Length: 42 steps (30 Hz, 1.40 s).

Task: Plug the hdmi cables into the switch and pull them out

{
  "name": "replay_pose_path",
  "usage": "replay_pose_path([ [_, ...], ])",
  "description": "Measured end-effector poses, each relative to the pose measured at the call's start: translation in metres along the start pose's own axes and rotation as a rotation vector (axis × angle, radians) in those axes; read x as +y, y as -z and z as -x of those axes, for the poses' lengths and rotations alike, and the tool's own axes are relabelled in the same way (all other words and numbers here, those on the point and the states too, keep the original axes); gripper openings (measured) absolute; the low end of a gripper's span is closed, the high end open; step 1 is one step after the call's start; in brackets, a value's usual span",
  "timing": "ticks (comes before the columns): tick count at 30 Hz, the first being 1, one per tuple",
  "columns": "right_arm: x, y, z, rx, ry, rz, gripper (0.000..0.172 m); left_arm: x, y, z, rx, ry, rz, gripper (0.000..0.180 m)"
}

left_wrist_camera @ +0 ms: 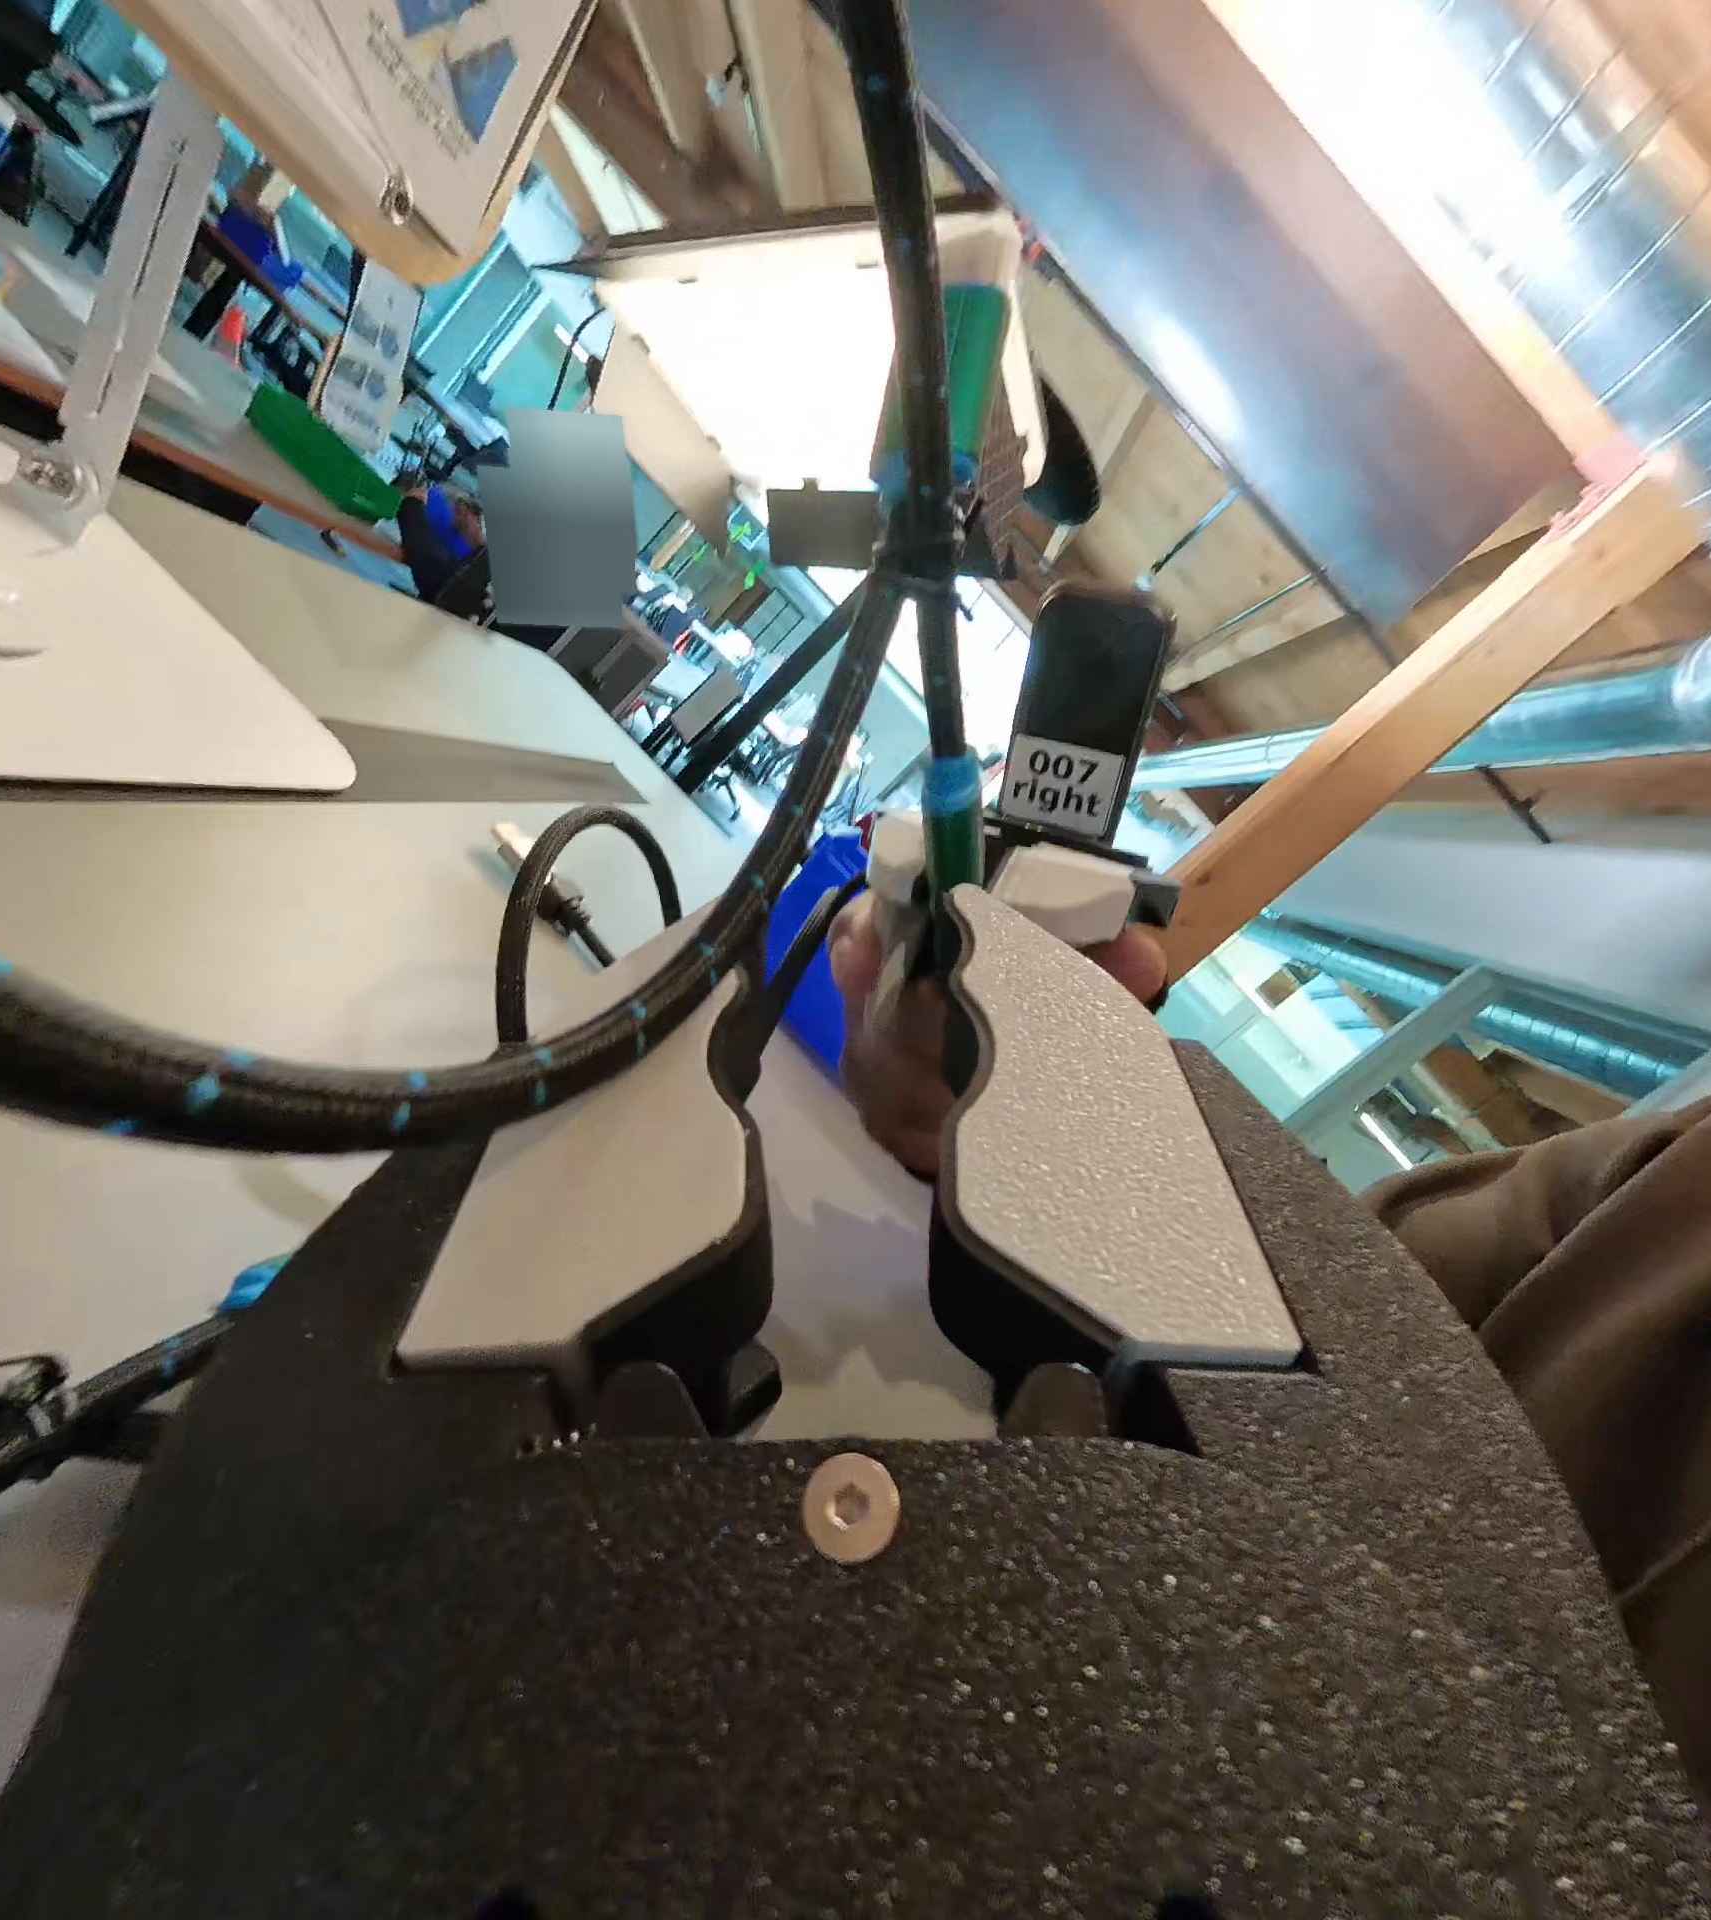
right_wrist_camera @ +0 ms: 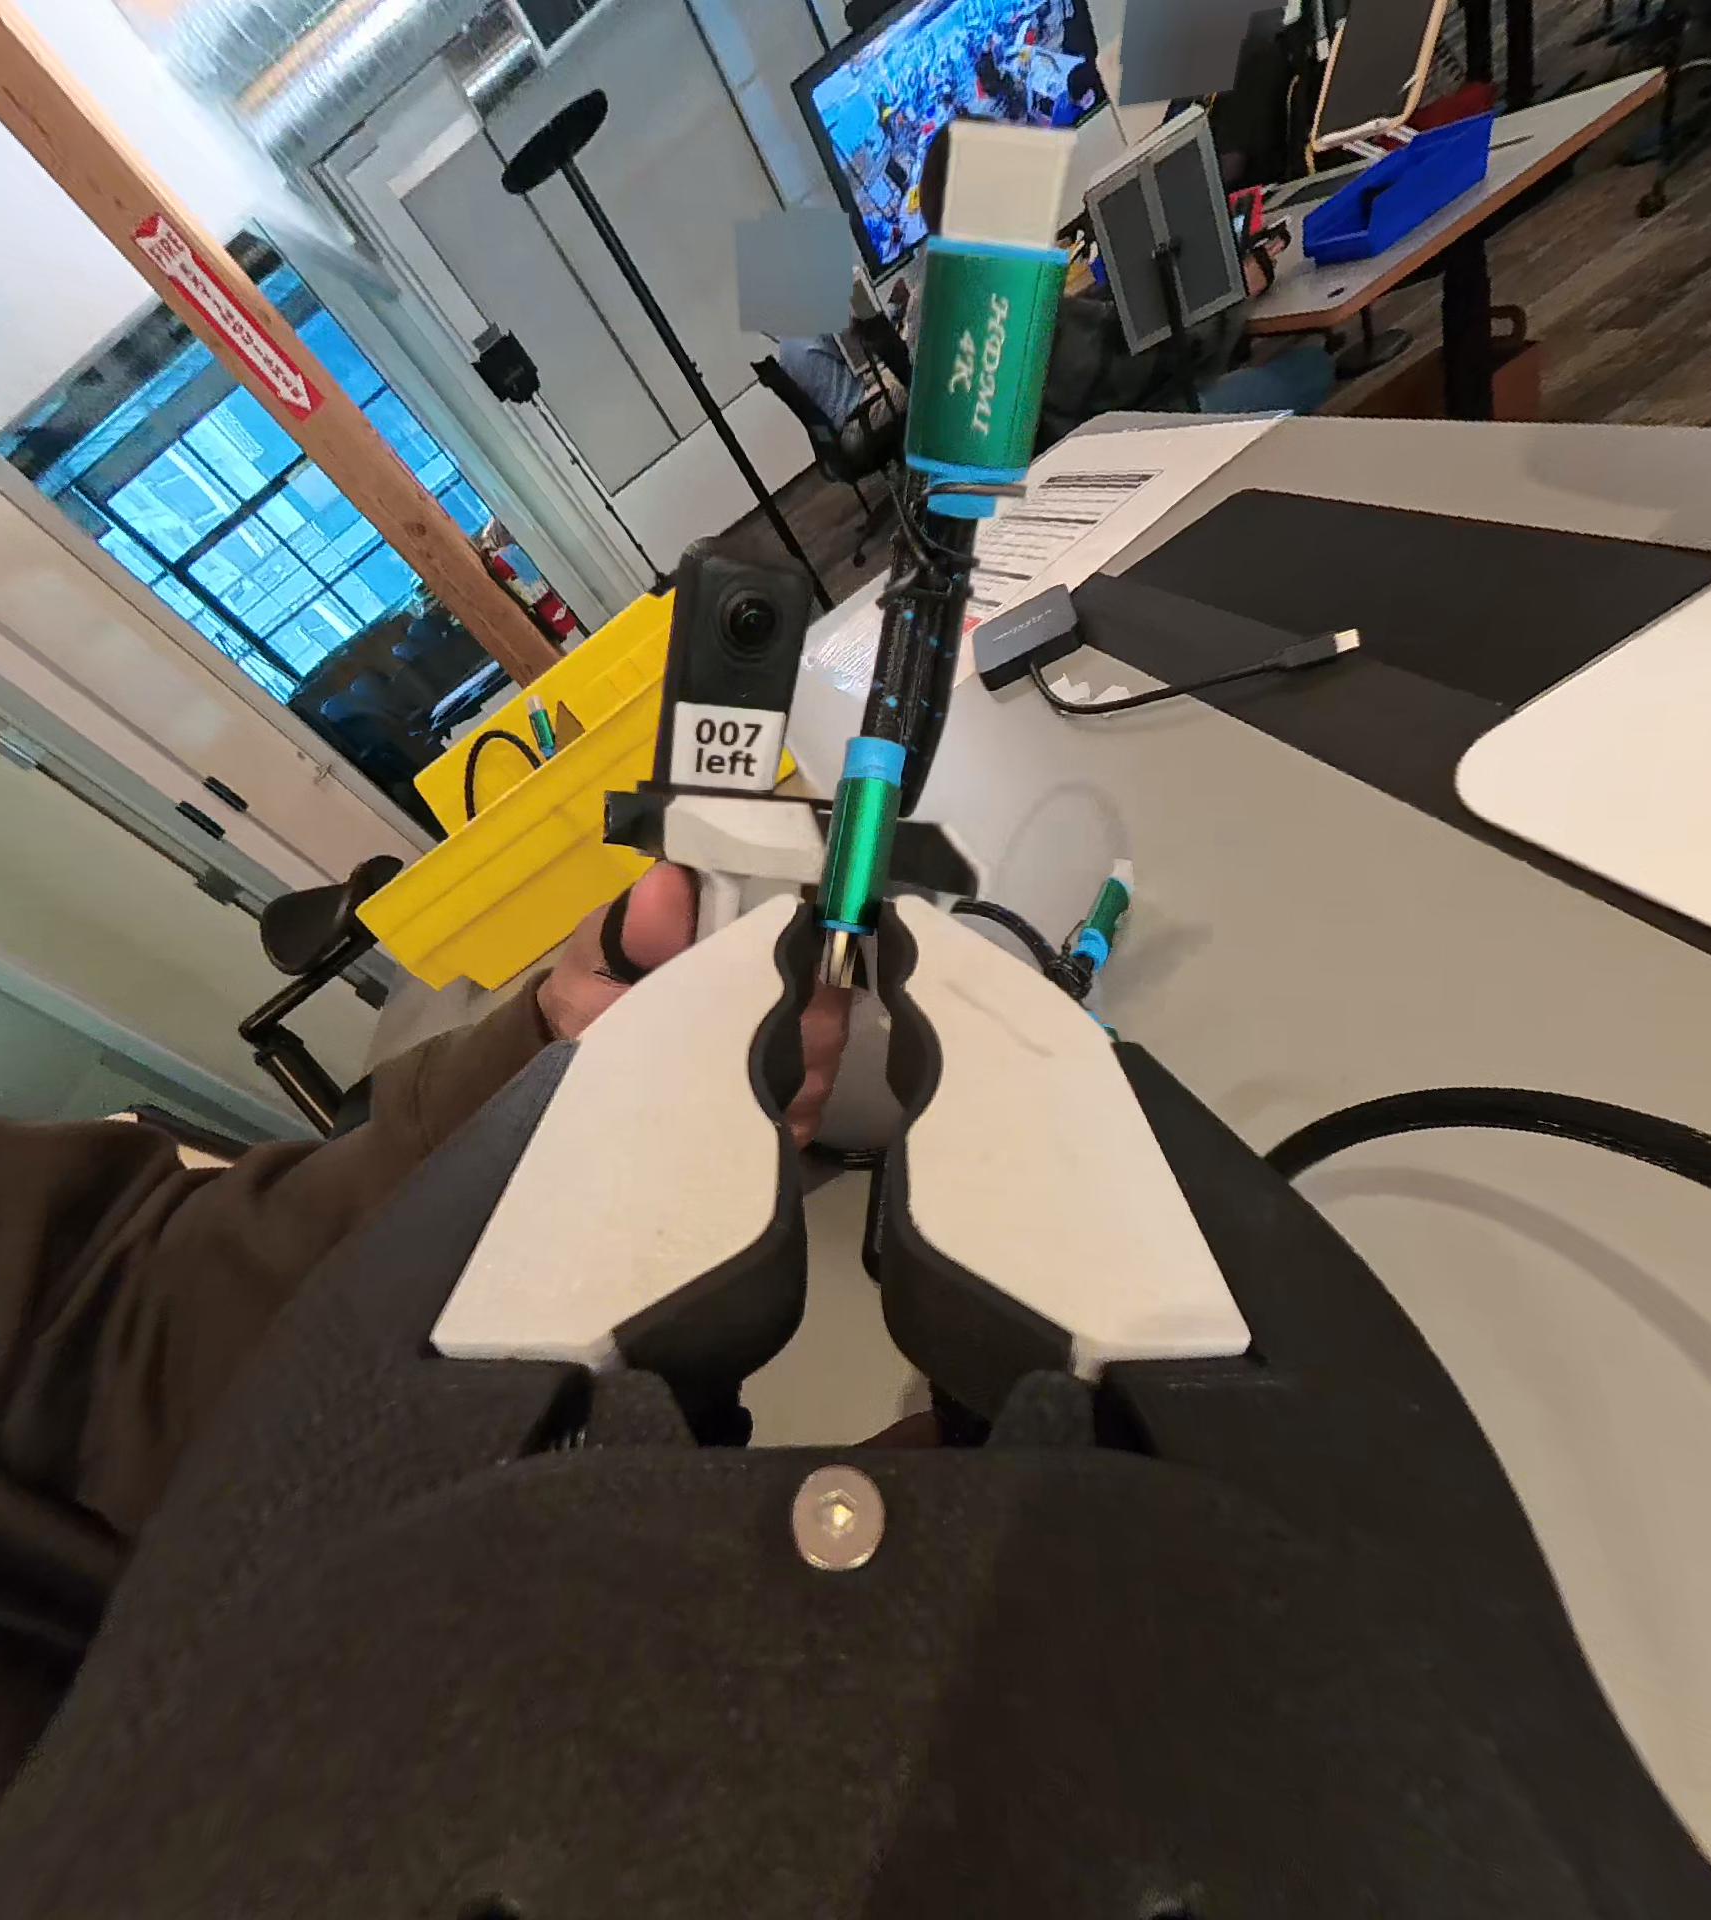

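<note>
right claw (right_wrist_camera: 843,940): yours, nearly closed, both tips pinching the small green plug (right_wrist_camera: 856,847) at its lower end; metal tip of the plug shows between the tips, centre of frame.
left claw (left_wrist_camera: 851,961): yours, jaws apart, nothing pressed between the pads; braided cable (left_wrist_camera: 477,1070) runs across the left finger (left_wrist_camera: 612,1122), not gripped.
small green plug: upright, blue band on top, black braided lead rising from it.
large green plug (right_wrist_camera: 986,353): upper centre of the right view, white cap (right_wrist_camera: 1007,182) on its end, tied into the same cable bundle.
hand (right_wrist_camera: 622,956): holds the left claw just behind the small plug, brown sleeve (right_wrist_camera: 103,1247) lower left.
yellow bin (right_wrist_camera: 518,831): left of centre, a cable inside.
bench (right_wrist_camera: 1350,935): grey, right side; black mat (right_wrist_camera: 1402,603), small dark adapter (right_wrist_camera: 1022,623), another green plug (right_wrist_camera: 1105,914) lying on it.
blue bin (left_wrist_camera: 809,935): behind the left claw tips, partly hidden.
</note>
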State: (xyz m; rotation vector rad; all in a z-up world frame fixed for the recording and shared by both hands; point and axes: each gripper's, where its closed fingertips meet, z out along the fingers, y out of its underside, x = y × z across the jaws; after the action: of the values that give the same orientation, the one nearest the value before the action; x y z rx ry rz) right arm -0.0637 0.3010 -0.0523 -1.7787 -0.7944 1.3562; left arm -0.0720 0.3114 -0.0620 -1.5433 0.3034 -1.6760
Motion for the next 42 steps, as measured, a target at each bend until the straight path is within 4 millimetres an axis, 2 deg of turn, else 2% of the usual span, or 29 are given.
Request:
replay_pose_path([
  [3,-0.004,0.007,-0.005,0.007,-0.005,-0.012,0.011,0.009,0.006,-0.013,0.069,-0.023,0.103,0.028],
  [6,-0.005,0.011,-0.005,0.0,-0.004,-0.002,0.011,0.024,0.019,-0.051,0.262,-0.128,0.22,0.02],
  [8,-0.001,0.011,-0.003,-0.016,-0.003,0.025,0.01,0.016,0.029,-0.08,0.386,-0.207,0.158,0.017],
  [9,0.002,0.011,-0.002,-0.029,-0.002,0.044,0.01,0.006,0.031,-0.085,0.396,-0.233,0.096,0.017],
  [11,0.006,0.009,0.003,-0.059,-0.002,0.065,0.01,-0.009,0.032,-0.068,0.267,-0.224,0.01,0.021],
  [14,0.01,0.005,0.003,-0.054,-0.01,0.076,0.01,-0.007,0.031,-0.041,0.132,-0.186,0.061,0.031],
  [19,0.011,-0.001,0.003,-0.052,-0.031,0.061,0.01,0.019,0.026,-0.019,0.029,-0.119,0.219,0.032],
  [26,0.013,-0.003,0.004,-0.072,-0.061,0.061,0.01,0.016,0.019,-0.019,0.049,-0.087,0.176,0.03],
  [32,0.008,0.002,0.004,-0.092,-0.078,0.043,0.01,0.011,0.03,-0.004,-0.032,-0.054,0.163,0.031],
  [38,0.014,-0.001,0.009,-0.139,-0.116,0.067,0.011,0.013,0.014,0.0,-0.058,-0.073,0.137,0.065],
  [42,0.019,-0.002,0.01,-0.159,-0.145,0.085,0.011,0.005,0.001,-0.004,0.002,0.011,0.033,0.083],
])
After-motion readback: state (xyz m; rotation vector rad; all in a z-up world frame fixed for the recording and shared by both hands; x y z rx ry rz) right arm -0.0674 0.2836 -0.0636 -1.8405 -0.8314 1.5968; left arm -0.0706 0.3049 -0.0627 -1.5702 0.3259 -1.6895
